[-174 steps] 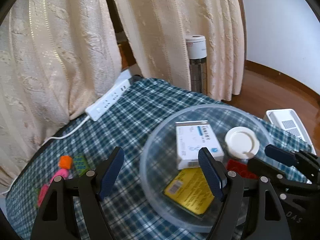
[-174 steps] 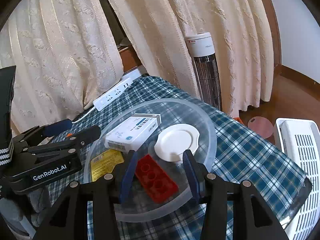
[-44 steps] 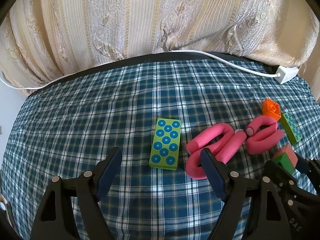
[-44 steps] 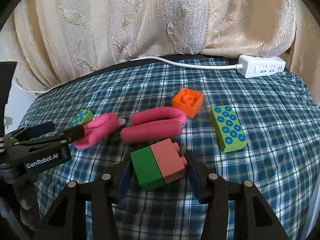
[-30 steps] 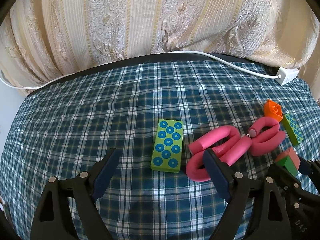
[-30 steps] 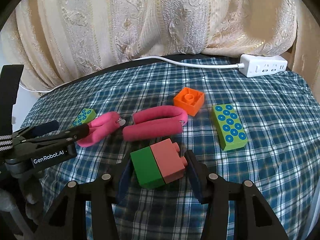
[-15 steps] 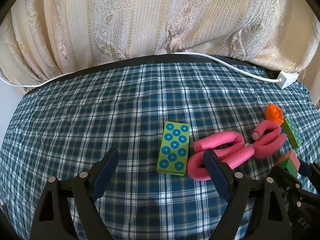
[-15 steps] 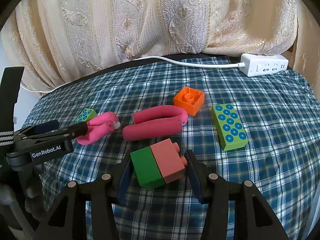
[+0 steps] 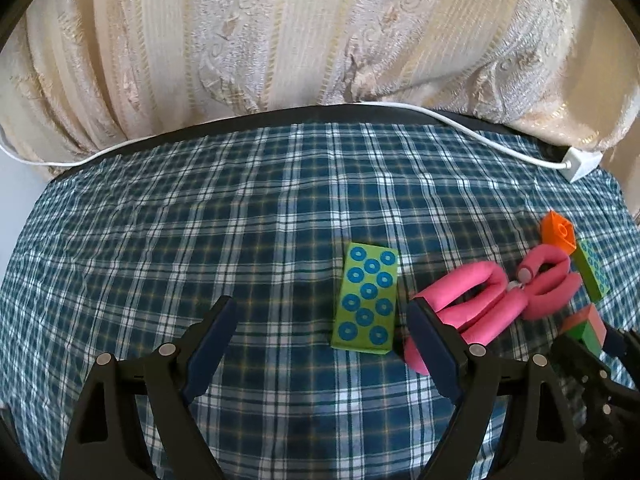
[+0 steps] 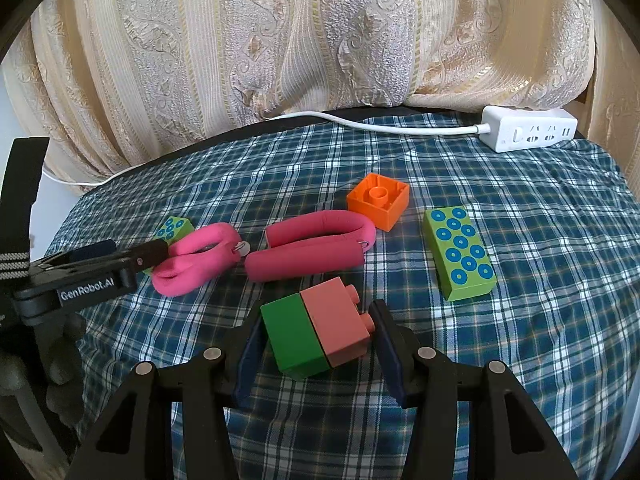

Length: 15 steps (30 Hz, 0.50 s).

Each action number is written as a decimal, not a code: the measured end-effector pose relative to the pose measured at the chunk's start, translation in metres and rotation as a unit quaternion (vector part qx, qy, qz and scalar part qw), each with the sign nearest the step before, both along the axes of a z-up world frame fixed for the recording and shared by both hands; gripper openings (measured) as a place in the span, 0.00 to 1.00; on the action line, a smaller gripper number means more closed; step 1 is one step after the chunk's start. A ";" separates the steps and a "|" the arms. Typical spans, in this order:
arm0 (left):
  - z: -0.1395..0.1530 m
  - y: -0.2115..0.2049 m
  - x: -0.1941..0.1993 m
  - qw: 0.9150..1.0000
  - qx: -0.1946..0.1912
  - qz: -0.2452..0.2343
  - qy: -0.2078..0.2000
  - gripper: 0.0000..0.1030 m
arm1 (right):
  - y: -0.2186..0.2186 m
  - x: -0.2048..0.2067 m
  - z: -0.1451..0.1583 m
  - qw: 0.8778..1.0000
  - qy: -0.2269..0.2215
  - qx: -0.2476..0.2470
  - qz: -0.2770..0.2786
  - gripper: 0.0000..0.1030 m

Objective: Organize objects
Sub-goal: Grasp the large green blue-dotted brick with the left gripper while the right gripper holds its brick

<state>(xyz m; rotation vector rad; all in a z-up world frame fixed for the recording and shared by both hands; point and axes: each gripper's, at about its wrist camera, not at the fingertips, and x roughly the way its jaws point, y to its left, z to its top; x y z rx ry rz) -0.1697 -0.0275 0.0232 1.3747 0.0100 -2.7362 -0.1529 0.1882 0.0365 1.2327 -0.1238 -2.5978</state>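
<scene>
Right gripper (image 10: 316,340) clamping joined green-and-pink plastic bricks (image 10: 318,330), liable to separate; left gripper (image 9: 322,346) wide, empty, at nine o'clock

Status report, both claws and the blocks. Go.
Right claw shut on green-and-pink block. Left claw open, empty, over the cloth beside dotted green block. Pink foam loops lie close ahead.

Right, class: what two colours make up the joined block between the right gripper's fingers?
Green and salmon pink: the joined block is half each, clearest in the right wrist view.
</scene>
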 end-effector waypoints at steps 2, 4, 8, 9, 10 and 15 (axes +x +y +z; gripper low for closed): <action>-0.003 0.001 -0.002 1.000 -0.005 0.004 0.000 0.85 | 0.000 0.000 0.000 1.000 0.000 0.000 0.000 0.52; -0.007 -0.003 -0.004 1.000 -0.007 0.011 -0.007 0.85 | 0.000 0.000 0.000 1.000 0.000 0.000 0.000 0.52; -0.012 -0.010 -0.007 1.000 -0.001 0.020 -0.013 0.85 | 0.000 0.000 0.000 1.000 0.000 0.000 0.000 0.52; -0.012 -0.010 -0.008 1.000 -0.002 0.019 -0.012 0.83 | 0.000 0.000 0.000 1.000 0.000 0.000 0.001 0.52; -0.013 -0.008 -0.007 1.000 -0.004 0.016 -0.008 0.80 | 0.000 0.000 0.000 1.000 0.000 0.000 0.001 0.52; -0.010 0.003 -0.005 1.000 -0.003 -0.012 0.005 0.51 | 0.000 0.000 0.000 1.000 0.000 0.000 0.001 0.52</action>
